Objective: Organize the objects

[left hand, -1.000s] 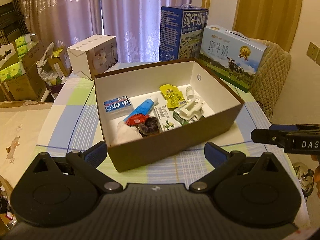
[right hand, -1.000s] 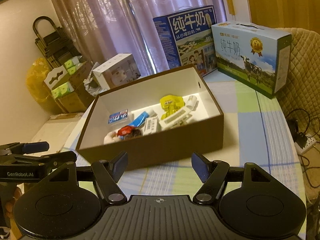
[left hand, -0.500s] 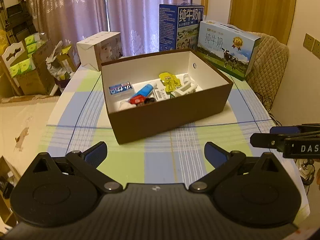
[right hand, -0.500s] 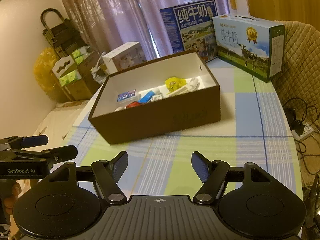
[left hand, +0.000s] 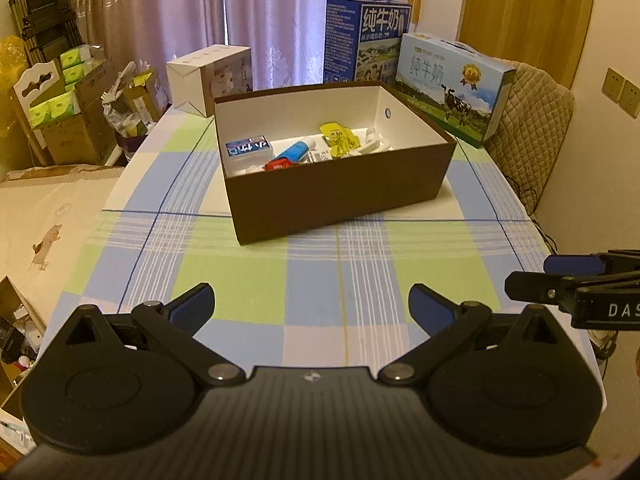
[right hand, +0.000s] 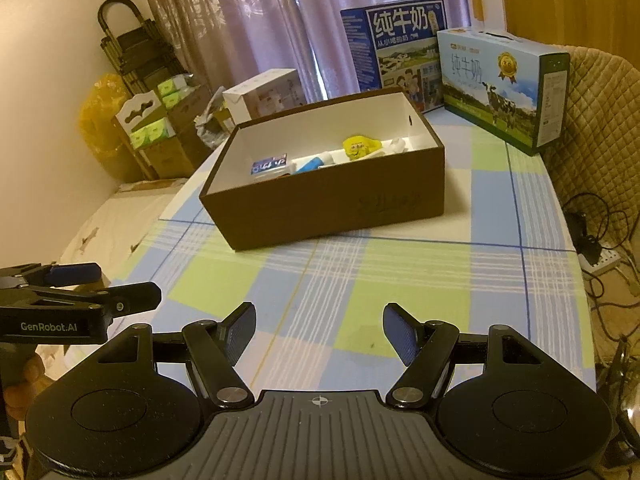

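Note:
A brown cardboard box (left hand: pixel 340 196) (right hand: pixel 332 208) with a white inside stands on the checked tablecloth (left hand: pixel 312 296). Inside lie several small items: a blue-and-white packet (left hand: pixel 248 148) (right hand: pixel 270 166), a blue tube (left hand: pixel 294 151) (right hand: pixel 310 166), a yellow pouch (left hand: pixel 340 138) (right hand: pixel 358 148), a red item (left hand: pixel 278 165) and white pieces (left hand: pixel 374 142). My left gripper (left hand: pixel 311 306) is open and empty, well short of the box. Open and empty too, my right gripper (right hand: pixel 319 330) hangs over the near cloth. Each gripper shows at the edge of the other's view.
Two milk cartons (left hand: pixel 366 42) (left hand: pixel 452 84) and a white box (left hand: pixel 210 74) stand behind the brown box. A quilted chair (left hand: pixel 528 120) is at the right. Cardboard boxes with green packs (left hand: pixel 60 108) and a folded trolley (left hand: pixel 44 20) crowd the left; cables (right hand: pixel 592 236) lie right.
Both grippers have drawn back from the brown box, which now looks smaller and farther away. More of the checked cloth shows in front. Jaws stayed as they were.

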### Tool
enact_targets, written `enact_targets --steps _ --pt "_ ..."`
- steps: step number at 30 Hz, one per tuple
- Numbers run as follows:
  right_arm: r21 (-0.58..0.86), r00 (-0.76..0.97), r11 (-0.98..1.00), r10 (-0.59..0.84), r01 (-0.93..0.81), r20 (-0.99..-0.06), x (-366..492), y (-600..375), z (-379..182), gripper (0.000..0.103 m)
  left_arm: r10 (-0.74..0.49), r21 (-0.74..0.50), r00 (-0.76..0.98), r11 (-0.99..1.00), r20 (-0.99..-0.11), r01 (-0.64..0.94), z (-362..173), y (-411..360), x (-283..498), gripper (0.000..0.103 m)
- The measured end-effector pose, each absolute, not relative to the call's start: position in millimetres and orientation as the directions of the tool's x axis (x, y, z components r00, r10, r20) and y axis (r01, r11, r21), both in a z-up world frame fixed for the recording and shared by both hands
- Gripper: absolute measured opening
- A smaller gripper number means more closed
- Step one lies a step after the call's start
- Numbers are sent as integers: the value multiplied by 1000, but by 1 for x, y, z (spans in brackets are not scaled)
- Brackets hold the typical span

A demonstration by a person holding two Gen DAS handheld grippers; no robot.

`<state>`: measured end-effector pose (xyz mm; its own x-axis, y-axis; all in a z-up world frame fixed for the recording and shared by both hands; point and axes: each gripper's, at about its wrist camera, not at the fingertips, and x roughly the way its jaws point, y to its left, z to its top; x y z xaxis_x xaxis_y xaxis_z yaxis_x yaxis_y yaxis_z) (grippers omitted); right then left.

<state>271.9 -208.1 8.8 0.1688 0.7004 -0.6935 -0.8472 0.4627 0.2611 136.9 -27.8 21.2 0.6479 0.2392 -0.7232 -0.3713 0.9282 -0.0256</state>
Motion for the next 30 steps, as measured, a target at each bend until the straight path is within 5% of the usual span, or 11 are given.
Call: enact_targets --steps 30 --pt "241 252 570 650 -785 -716 188 -224 14 68 156 -38 653 961 -741 -273 22 -13 80 102"
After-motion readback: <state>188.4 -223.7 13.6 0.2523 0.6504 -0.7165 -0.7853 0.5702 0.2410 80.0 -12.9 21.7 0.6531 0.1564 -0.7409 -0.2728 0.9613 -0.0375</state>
